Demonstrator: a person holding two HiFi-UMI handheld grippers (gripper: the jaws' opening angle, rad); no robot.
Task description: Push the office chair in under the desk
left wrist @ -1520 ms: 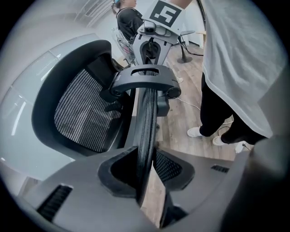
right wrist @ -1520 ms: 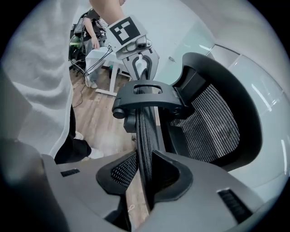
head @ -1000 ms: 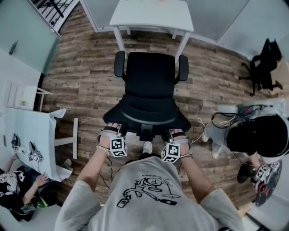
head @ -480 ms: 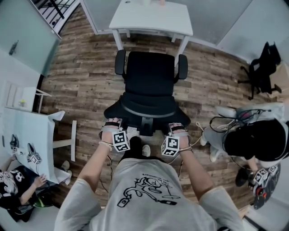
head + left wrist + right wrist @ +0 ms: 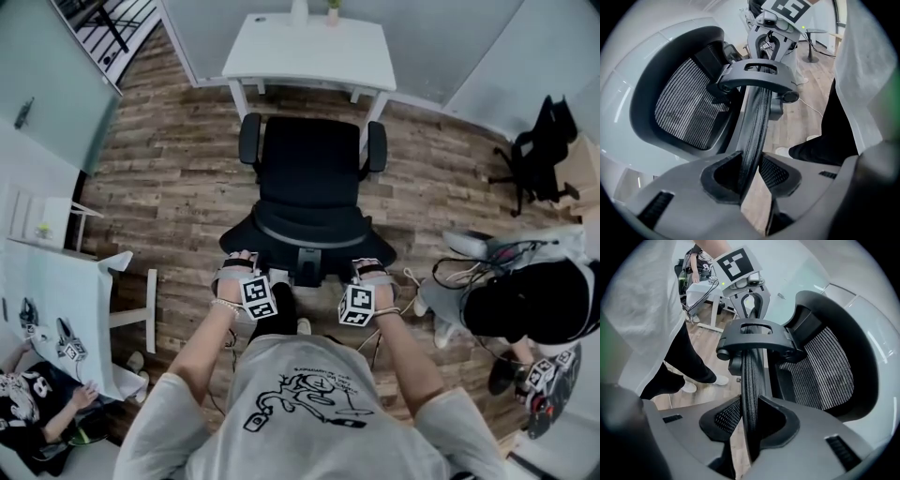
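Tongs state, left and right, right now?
Left tongs: closed on the chair backrest rim.
Right tongs: closed on the same backrest rim.

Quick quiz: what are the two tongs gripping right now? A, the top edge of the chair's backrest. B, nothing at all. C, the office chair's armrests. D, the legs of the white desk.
A: in each gripper view the rim of the backrest runs between the closed jaws, and the head view shows the left tongs and the right tongs at the chair's back.
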